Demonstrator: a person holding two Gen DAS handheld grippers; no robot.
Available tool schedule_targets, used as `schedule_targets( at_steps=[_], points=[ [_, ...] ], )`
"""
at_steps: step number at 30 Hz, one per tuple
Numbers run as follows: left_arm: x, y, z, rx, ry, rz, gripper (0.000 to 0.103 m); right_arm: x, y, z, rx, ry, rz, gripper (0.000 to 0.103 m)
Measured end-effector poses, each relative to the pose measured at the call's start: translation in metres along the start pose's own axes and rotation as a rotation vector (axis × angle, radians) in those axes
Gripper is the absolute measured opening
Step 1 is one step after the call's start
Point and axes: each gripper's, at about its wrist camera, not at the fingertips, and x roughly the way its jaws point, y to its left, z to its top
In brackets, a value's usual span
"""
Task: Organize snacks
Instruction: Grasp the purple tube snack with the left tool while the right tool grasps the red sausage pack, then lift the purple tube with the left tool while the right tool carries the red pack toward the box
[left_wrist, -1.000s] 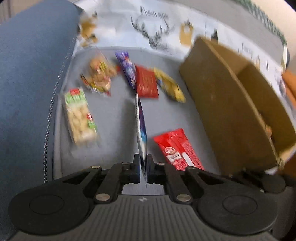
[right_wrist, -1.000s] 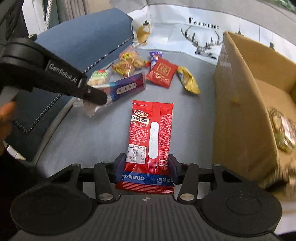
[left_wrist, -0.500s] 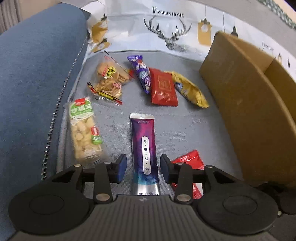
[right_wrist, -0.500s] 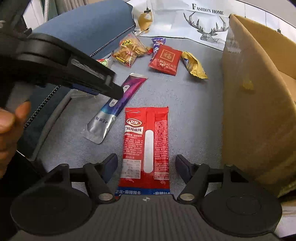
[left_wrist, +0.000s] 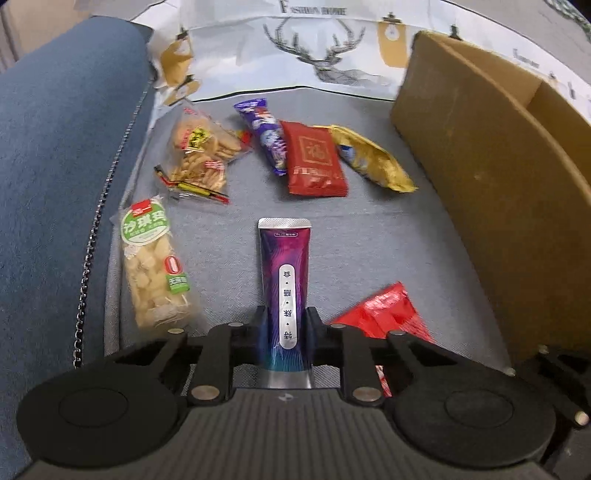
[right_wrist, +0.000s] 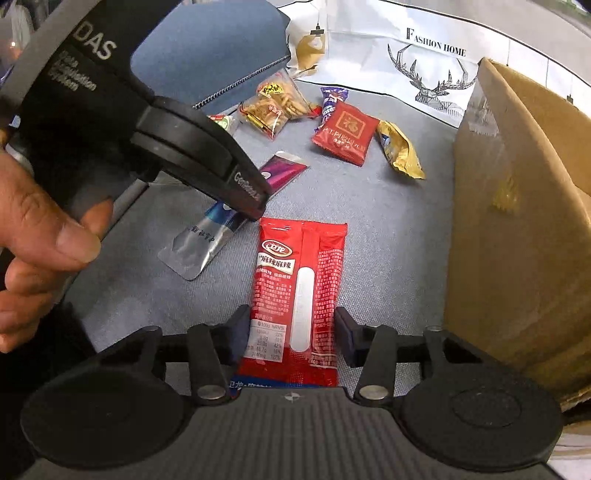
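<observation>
The left gripper (left_wrist: 284, 325) has its jaws pinched on the near end of a purple pack (left_wrist: 284, 273), which lies flat on the grey sofa seat (left_wrist: 369, 236) and points away from the camera; its silver tail sticks out behind the jaws. The right gripper (right_wrist: 291, 332) straddles a red pack (right_wrist: 299, 291) lying lengthwise on the seat: the left finger touches its edge, the right one stands just off it, so the jaws are spread and not yet pinching. In the right view the left gripper's black body and the hand (right_wrist: 40, 236) holding it fill the left side and cover the middle of the purple pack, leaving only its two ends in sight. Beyond both packs lie more snacks: a clear bag of white puffs (left_wrist: 155, 266) by the blue armrest (left_wrist: 55, 155), two clear cracker bags (left_wrist: 199, 155) overlapping, a small purple wrapper (left_wrist: 264, 133) partly under a dark red sachet (left_wrist: 314, 162), and a gold pack (left_wrist: 373, 158) just beside that. A cardboard box (left_wrist: 491, 192) stands on the seat to the right, near the red pack; its inside cannot be seen from either camera, and its right part is cut off. From the left view the red pack shows only as a blurred corner behind the gripper's linkage. A white deer-print cloth (left_wrist: 332, 55) hangs behind the seat.
</observation>
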Motion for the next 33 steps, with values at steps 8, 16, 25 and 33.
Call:
schedule_targets(
  at_steps=[8,16,25,33],
  points=[
    [-0.012,0.020,-0.011,-0.003,0.129,-0.067,0.023,-0.010,0.001,0.002,0.017,-0.020,0.021,0.049],
    [-0.002,0.005,-0.012,0.036,0.130,-0.013,0.029,0.000,-0.004,0.001,0.049,0.021,0.029,0.053],
    [-0.001,0.006,-0.012,0.037,0.133,-0.022,0.033,-0.001,-0.005,-0.001,0.043,0.018,0.027,0.054],
    [0.000,0.003,-0.012,0.046,0.133,-0.011,0.033,-0.001,-0.002,-0.001,0.033,0.016,0.020,0.055]
  ],
)
